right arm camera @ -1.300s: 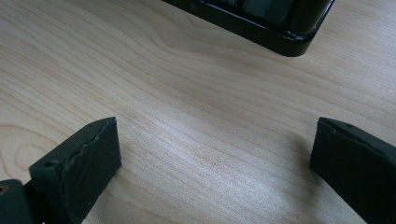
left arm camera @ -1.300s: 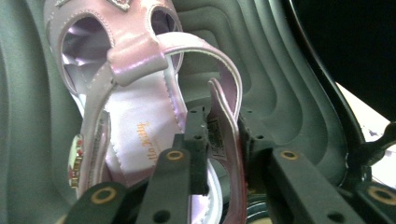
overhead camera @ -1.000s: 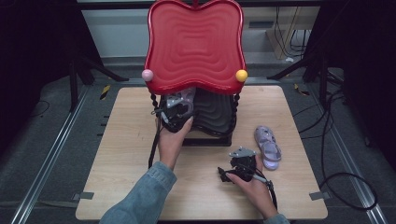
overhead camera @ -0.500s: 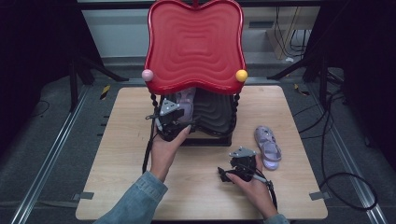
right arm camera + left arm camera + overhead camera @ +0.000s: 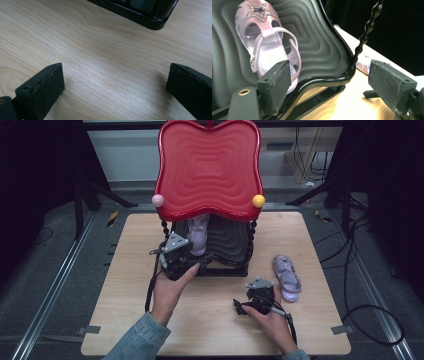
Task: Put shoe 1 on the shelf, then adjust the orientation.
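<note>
A lilac sandal with a glittery star lies on the black ribbed lower tray of a small rack, under its red wavy top. My left gripper hovers at the tray's front left edge. Its jaws have just been opening and stand apart, with nothing pressed between them. A second lilac sandal lies on the table to the right of the rack. My right gripper rests open on the wooden table, pointing at the rack's base.
Beaded black posts hold up the red top, which carries a pink ball and a yellow ball. Dark stands and cables surround the table. Bare wood lies in front of the rack.
The left gripper has drawn back from the tray toward the person and opened. The sandal stays lying on the black tray. The right gripper has not moved.
</note>
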